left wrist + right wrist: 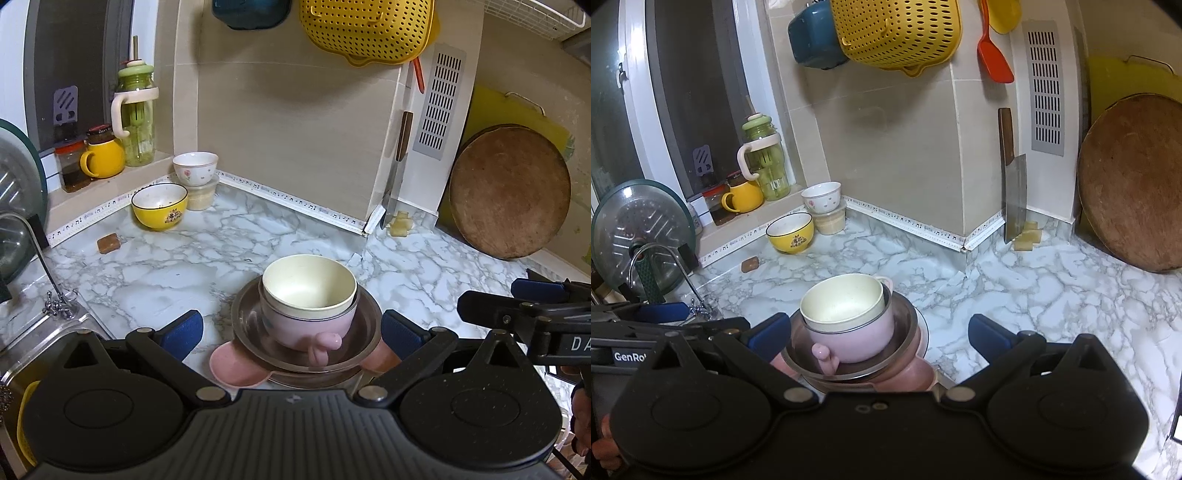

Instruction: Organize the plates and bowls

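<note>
A stack sits on the marble counter: a cream bowl (309,287) (842,302) nested in a pink handled cup (306,325) (849,339), inside a steel dish (365,317) (905,314), on a pink plate (236,365) (908,376). My left gripper (291,332) is open, its blue pads either side of the stack without touching. My right gripper (879,334) is open too, straddling the stack from the right; its fingers (487,306) show at the right edge of the left wrist view. A yellow bowl (159,206) (790,232) and a white flowered bowl (195,168) (822,196) on a lidded tub stand at the back.
A sink with tap (37,251) (665,266) lies left, a glass lid (639,229) behind it. A cleaver (1014,192) and a round wooden board (509,192) (1134,181) lean on the wall. A yellow mug, jars and a green bottle (136,110) sit on the sill.
</note>
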`<state>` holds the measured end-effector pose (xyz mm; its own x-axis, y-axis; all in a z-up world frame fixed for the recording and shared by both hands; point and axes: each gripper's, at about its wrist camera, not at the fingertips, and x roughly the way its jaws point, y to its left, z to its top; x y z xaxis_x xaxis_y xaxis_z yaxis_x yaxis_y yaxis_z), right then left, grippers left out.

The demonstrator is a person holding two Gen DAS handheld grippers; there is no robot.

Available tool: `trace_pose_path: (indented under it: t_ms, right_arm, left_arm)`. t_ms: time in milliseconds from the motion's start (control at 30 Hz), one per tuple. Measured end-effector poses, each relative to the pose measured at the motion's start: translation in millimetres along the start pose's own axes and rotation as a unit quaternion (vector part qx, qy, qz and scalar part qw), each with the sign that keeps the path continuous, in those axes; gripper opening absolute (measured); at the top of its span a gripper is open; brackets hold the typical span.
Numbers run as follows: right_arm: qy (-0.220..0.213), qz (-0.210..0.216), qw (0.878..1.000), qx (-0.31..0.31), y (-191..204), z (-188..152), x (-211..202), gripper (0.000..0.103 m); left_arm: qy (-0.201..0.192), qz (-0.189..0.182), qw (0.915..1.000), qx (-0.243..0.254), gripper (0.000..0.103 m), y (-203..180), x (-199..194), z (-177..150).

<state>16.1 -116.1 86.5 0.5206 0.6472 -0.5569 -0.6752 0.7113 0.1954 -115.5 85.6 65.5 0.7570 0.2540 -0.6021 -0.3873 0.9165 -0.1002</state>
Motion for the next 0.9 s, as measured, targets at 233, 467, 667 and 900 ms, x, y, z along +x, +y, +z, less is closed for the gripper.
trace_pose_path:
  t_ms: [233,467,667,900]
  right_arm:
    - [0.009,0.002,1.0,-0.002,-1,2,4,0.103]
    - [0.022,0.012,1.0,0.005,-3,1,11,0.103]
    - [0.037,0.022,0.999,0.021,-8,-2,18,0.103]
    - [0.044,0.028,0.998,0.031,-13,-2,23,0.103]
  left_arm:
    - [0.001,0.007,1.0,0.001,0.103,-2,0,0]
    - [0.016,0.006,0.9998,-0.008,0.103,-1,7,0]
    - [0.031,0.003,0.9994,-0.015,0.103,0,12,-2]
    - [0.039,0.002,0.9991,-0.019,0.103,-2,16,-2]
